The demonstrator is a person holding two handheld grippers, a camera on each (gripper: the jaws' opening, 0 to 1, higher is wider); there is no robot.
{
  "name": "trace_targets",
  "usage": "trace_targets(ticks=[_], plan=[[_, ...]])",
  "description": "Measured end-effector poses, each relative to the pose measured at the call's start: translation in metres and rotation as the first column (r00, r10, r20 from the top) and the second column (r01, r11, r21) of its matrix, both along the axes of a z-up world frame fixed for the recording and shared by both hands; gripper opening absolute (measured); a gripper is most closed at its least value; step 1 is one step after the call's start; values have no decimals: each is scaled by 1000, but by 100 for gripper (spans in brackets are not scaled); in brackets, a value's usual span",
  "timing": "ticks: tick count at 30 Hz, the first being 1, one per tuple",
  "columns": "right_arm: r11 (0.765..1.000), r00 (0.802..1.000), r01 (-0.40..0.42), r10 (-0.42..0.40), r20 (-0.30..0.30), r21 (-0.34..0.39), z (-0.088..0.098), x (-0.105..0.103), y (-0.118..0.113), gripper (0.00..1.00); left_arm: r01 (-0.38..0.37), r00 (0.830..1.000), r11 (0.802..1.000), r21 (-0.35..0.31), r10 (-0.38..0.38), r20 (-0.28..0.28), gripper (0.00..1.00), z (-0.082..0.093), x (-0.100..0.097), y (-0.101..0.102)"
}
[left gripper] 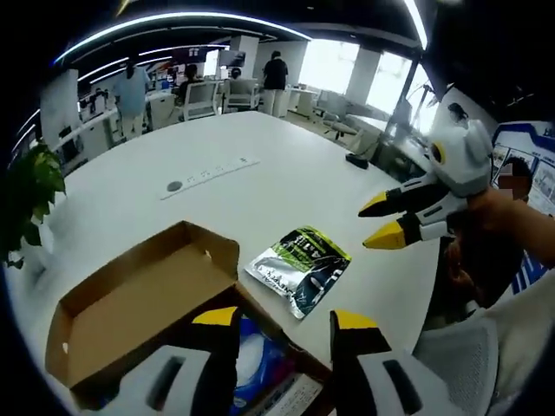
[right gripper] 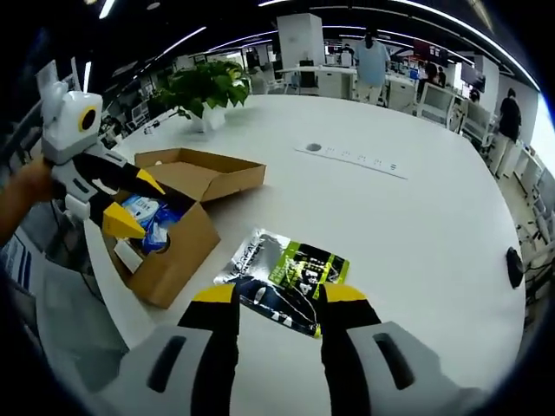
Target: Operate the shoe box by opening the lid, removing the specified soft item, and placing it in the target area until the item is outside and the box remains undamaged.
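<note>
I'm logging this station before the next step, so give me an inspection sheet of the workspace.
Surface: large white table, mostly bare.
Job's things: brown cardboard shoe box, lid open, blue-and-white items inside; flat green, black and silver soft pouch on the table beside the box.
Clutter: small black object near the table's edge.
Grippers: left tool open over the box; right tool open above the pouch.
Cables: nothing seen.
Surroundings: potted green plant, white socket strip, office desks, people standing.
</note>
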State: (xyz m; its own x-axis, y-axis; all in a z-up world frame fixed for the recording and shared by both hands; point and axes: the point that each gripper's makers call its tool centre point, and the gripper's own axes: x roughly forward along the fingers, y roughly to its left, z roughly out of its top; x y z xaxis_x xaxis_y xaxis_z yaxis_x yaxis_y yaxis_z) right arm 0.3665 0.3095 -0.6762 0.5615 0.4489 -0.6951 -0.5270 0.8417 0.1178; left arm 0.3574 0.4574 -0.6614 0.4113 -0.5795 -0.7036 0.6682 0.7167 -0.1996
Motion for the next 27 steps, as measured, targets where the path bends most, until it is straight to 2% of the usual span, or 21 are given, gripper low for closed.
trace_targets(ticks=[7,10,18,27], plan=[[999,999,-46,47,-7,23,8,-6,21,35,-51,999,999,-15,51,17,44,5,-3,23],[998,999,-50,51,-17,43,9,-7,28,35,-82,996,996,-27,83,20,44,7,-5,38],[993,994,-105,106,-12,61,17,-12,55,36,-166,983,986,-17,167,71,43,18,-8,82],[984,986,-165,165,1,70,23,-17,80,36,-228,971,974,-10,228,64,44,16,-14,116]])
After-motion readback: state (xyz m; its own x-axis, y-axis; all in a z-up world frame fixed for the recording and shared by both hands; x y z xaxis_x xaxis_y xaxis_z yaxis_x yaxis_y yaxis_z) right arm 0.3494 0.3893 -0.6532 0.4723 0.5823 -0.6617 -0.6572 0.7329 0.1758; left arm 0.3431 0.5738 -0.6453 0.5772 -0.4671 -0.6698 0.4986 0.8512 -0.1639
